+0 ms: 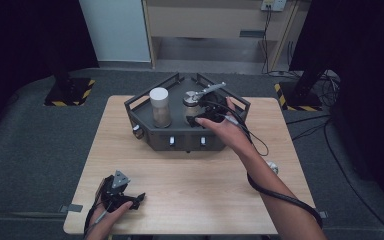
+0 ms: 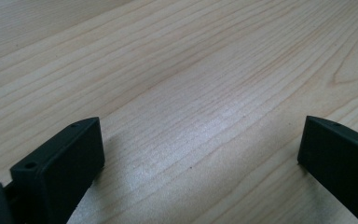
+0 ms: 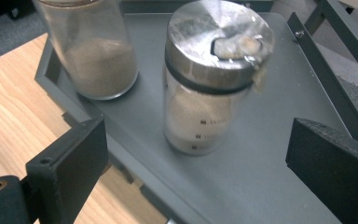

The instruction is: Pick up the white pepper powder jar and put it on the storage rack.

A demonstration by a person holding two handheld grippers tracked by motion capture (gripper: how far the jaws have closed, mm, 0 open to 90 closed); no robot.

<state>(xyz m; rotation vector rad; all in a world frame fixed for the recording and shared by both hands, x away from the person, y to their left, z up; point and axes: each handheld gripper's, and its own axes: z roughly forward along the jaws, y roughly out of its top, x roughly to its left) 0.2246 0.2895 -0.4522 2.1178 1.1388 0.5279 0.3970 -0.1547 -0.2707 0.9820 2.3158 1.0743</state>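
Near the table's front left corner the left gripper [image 1: 130, 200] rests wide open, empty. At the grey tray's [image 1: 180, 136] front edge the right gripper [image 1: 198, 120], jaws spread and empty, faces the steel-lidded jar [image 3: 209, 79] standing beside the white-lidded jar [image 1: 160, 106]. Probably approaching; next, straddle the jar and close.

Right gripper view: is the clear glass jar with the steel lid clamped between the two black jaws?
No: the clear glass jar with the steel lid stands free on the dark grey metal tray, with both jaws apart from it.

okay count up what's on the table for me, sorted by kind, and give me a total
Jars: 2, white-lidded jar and metal-lidded jar
Trays: 1, dark tray
Grippers: 2, left gripper and right gripper
Total: 5
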